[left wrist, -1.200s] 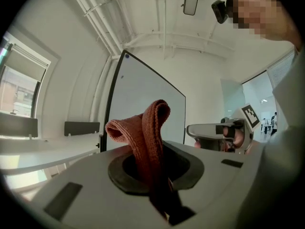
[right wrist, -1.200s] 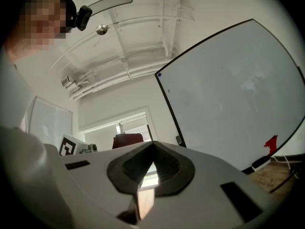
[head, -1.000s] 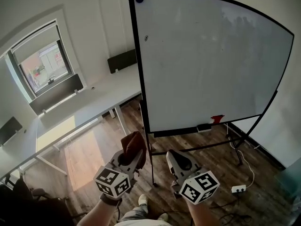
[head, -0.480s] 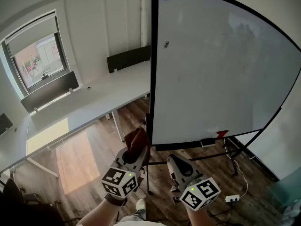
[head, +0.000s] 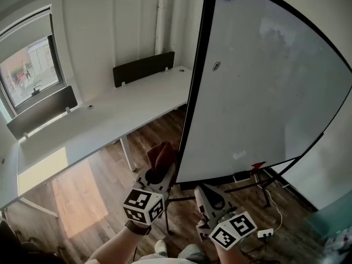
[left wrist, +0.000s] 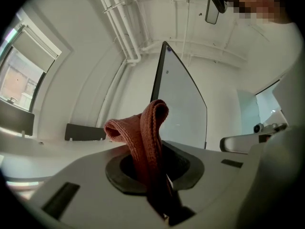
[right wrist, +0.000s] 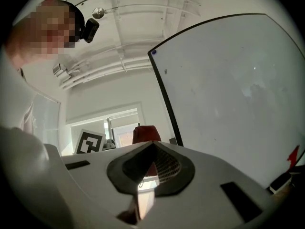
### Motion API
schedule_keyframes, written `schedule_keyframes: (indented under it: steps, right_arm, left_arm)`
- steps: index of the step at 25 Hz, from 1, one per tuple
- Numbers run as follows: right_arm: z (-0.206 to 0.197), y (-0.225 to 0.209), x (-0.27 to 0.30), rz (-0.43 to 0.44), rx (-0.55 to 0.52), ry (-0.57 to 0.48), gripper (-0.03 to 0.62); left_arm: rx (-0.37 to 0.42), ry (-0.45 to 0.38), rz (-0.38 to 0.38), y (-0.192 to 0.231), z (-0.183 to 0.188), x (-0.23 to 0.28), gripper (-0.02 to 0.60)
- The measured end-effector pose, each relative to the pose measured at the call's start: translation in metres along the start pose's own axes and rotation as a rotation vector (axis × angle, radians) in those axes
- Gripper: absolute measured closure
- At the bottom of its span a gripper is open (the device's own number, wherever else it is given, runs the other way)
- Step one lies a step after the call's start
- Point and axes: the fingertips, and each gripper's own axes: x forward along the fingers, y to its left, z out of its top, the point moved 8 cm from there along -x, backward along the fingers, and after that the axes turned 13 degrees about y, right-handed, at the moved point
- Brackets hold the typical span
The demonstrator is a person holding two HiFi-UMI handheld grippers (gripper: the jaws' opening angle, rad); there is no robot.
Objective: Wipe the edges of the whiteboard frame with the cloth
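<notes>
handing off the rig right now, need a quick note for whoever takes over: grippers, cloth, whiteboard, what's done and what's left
Left gripper: shut on the red-brown cloth, which sticks up past the jaws.
Right gripper: shut, empty.
Whiteboard stands just ahead. The cloth is near the lower left of its black frame, with no contact visible.
Done: cloth in hand.
Left: wipe all the frame edges.
</notes>
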Motion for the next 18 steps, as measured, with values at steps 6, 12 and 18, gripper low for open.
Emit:
schedule_keyframes:
  steps: [6,12,18]
  right_arm:
    - [0.016,-0.009,0.023,-0.024,-0.017,0.005,0.594]
    - [0.026,-0.015,0.031,0.018,-0.022,-0.020,0.594]
    - [0.034,-0.035,0.027,0.050,-0.022,-0.023,0.594]
  left_arm:
    - [0.016,0.001,0.000,0.014,0.011,0.018,0.514]
    - [0.038,0.029,0.027,0.021,0.013,0.041,0.514]
    - [0.039,0.060,0.044,0.018,0.012,0.061,0.514]
